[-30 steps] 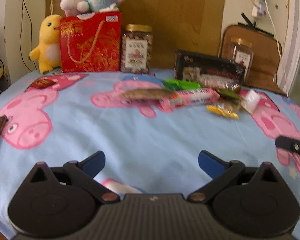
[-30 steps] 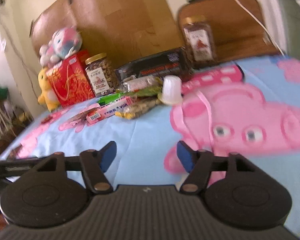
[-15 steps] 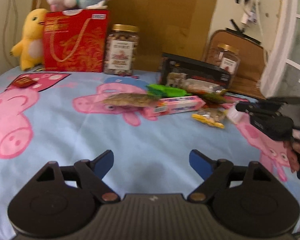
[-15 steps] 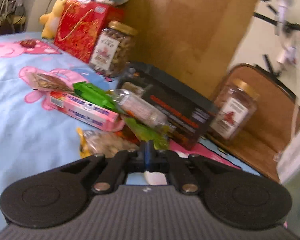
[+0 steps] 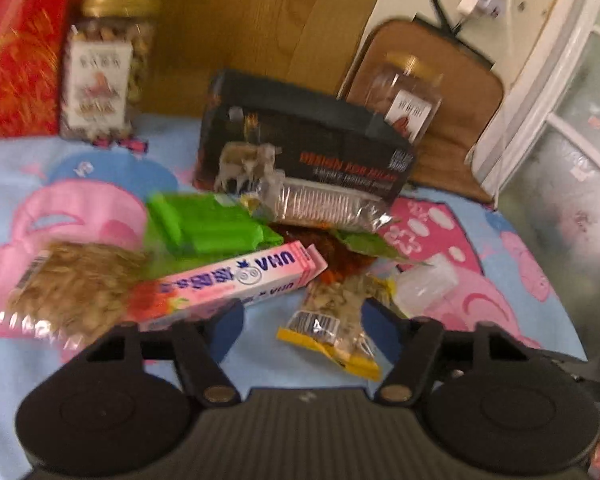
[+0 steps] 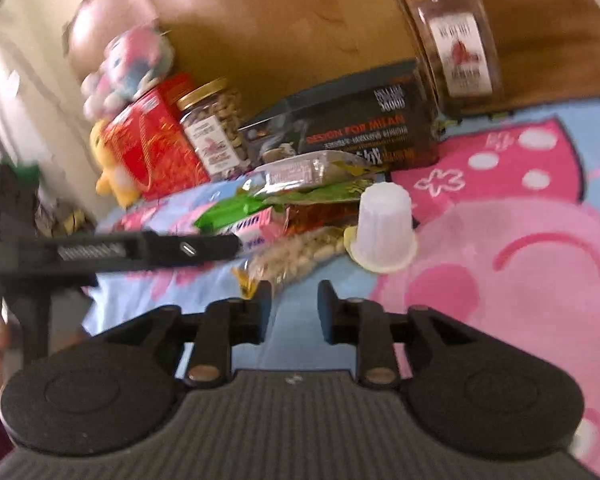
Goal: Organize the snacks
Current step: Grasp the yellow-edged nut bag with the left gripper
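A heap of snacks lies on the pig-print cloth. In the left wrist view my left gripper [image 5: 302,320] is open just before a yellow-edged nut packet [image 5: 336,324], with a pink candy box [image 5: 236,280], a green pack [image 5: 212,226] and a seed bag [image 5: 72,292] to its left. A clear cracker pack [image 5: 324,202] leans on a black box [image 5: 308,152]. In the right wrist view my right gripper [image 6: 294,306] is open and empty, near the nut packet [image 6: 300,252] and a white jelly cup [image 6: 384,226].
Two nut jars [image 5: 104,68] [image 6: 456,40], a red gift bag [image 6: 156,140] and plush toys [image 6: 132,64] stand at the back against a brown board. The left gripper's arm [image 6: 148,250] crosses the right wrist view. A window frame [image 5: 540,100] is at the right.
My left gripper has moved forward, close up to the snack heap. My right gripper has opened from shut and swung back so the jelly cup and nut packet lie just ahead.
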Demonstrator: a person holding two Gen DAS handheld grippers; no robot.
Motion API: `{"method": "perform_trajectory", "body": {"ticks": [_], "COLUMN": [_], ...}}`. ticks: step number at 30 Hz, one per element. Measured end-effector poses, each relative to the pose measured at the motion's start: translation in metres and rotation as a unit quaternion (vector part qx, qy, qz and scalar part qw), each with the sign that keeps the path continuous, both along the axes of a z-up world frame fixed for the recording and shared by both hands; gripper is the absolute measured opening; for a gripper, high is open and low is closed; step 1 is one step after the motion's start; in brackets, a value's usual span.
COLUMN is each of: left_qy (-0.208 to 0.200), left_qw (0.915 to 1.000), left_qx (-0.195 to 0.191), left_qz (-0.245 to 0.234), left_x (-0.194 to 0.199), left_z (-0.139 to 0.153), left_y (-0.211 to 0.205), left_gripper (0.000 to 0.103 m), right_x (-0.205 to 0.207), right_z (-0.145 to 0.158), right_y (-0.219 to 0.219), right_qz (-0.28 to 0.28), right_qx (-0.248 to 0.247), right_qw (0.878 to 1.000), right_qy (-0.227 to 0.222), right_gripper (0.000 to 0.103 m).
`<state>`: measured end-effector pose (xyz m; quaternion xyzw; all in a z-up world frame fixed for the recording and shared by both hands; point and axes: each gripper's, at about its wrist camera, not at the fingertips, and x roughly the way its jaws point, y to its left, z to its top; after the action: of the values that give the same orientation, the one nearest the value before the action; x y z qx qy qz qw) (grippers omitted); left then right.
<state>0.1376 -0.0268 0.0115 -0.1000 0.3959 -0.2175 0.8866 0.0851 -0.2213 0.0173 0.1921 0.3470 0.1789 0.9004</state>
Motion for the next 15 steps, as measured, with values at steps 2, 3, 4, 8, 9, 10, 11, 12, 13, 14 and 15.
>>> {"method": "perform_trajectory", "body": {"ticks": [2, 3, 4, 8, 9, 10, 11, 12, 13, 14, 15], "left_qy": [0.009, 0.002, 0.000, -0.001, -0.004, -0.010, -0.024, -0.028, -0.027, -0.023, -0.019], "left_qw": [0.9999, 1.0000, 1.0000, 0.9994, 0.9992, 0.9992, 0.9992, 0.9995, 0.9996, 0.9997, 0.9996], "left_qx": [-0.010, -0.004, -0.003, -0.035, -0.037, -0.033, -0.024, -0.013, -0.004, -0.002, -0.003], "left_qz": [0.002, 0.006, 0.005, -0.009, -0.015, -0.021, -0.019, -0.013, -0.003, 0.007, 0.020], "left_x": [0.002, -0.001, -0.005, -0.038, -0.049, -0.060, -0.070, -0.078, -0.083, -0.085, -0.088], "left_z": [-0.008, -0.008, -0.008, -0.004, -0.002, 0.000, -0.001, -0.002, -0.003, -0.003, -0.002], "left_y": [-0.005, -0.007, -0.007, 0.003, 0.005, 0.008, 0.011, 0.015, 0.020, 0.027, 0.035], "left_gripper": [0.049, 0.049, 0.048, 0.044, 0.044, 0.044, 0.046, 0.046, 0.048, 0.051, 0.053], "right_x": [0.013, 0.013, 0.013, -0.015, -0.027, -0.038, -0.049, -0.059, -0.064, -0.071, -0.075], "right_z": [-0.010, -0.014, -0.017, -0.008, -0.005, -0.003, -0.001, -0.002, -0.003, -0.005, -0.006], "right_y": [0.003, 0.006, 0.007, 0.006, 0.006, 0.006, 0.009, 0.015, 0.022, 0.029, 0.033], "right_qz": [0.001, 0.000, -0.001, 0.005, 0.009, 0.015, 0.024, 0.040, 0.059, 0.085, 0.104], "right_qx": [0.031, 0.033, 0.038, 0.039, 0.043, 0.050, 0.056, 0.061, 0.065, 0.075, 0.081], "right_qw": [0.999, 0.999, 0.999, 0.999, 0.999, 0.999, 0.998, 0.997, 0.996, 0.993, 0.991], "right_qy": [0.016, 0.022, 0.021, 0.008, 0.008, 0.006, 0.004, 0.007, 0.010, 0.018, 0.022], "right_gripper": [0.029, 0.029, 0.027, 0.016, 0.016, 0.017, 0.018, 0.020, 0.021, 0.021, 0.021]}}
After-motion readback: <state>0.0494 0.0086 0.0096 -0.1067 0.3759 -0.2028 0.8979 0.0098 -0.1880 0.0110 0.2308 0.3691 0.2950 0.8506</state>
